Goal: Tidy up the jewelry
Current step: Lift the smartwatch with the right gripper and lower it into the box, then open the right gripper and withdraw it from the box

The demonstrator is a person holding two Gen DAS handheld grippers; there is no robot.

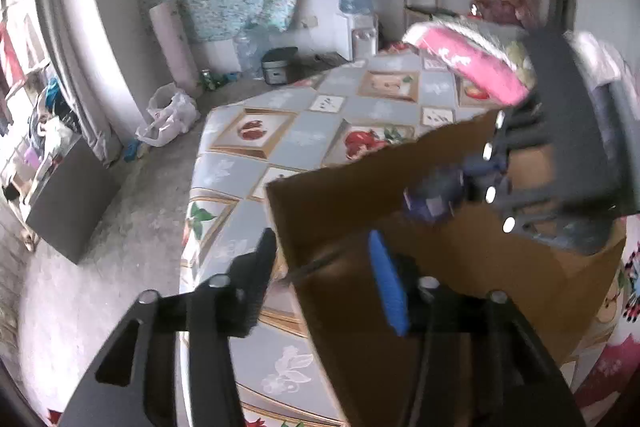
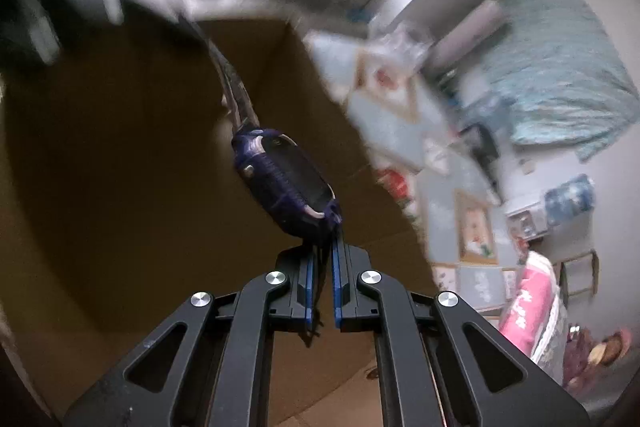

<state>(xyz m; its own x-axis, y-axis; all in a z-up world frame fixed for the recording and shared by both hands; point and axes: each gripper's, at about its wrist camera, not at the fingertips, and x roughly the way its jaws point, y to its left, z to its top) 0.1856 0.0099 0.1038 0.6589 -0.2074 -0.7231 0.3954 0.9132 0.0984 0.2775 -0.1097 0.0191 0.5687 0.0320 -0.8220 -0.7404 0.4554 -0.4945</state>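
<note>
A watch (image 2: 286, 183) is pinched by its strap end in the right gripper (image 2: 322, 263) and hung above the box (image 2: 120, 167). The left gripper (image 1: 320, 267) is spread across the box wall, clamping nothing. The watch could be dropped outside if swung.

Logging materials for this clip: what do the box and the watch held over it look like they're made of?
Box: corrugated cardboard by the look, matte brown, with a fold crease and raw cut edges.
Watch, pinched by the right gripper: apparently moulded plastic or rubber, dark purple-blue with pale accents, a glossy dark face and a ribbed side; blur leaves the strap material open.
</note>
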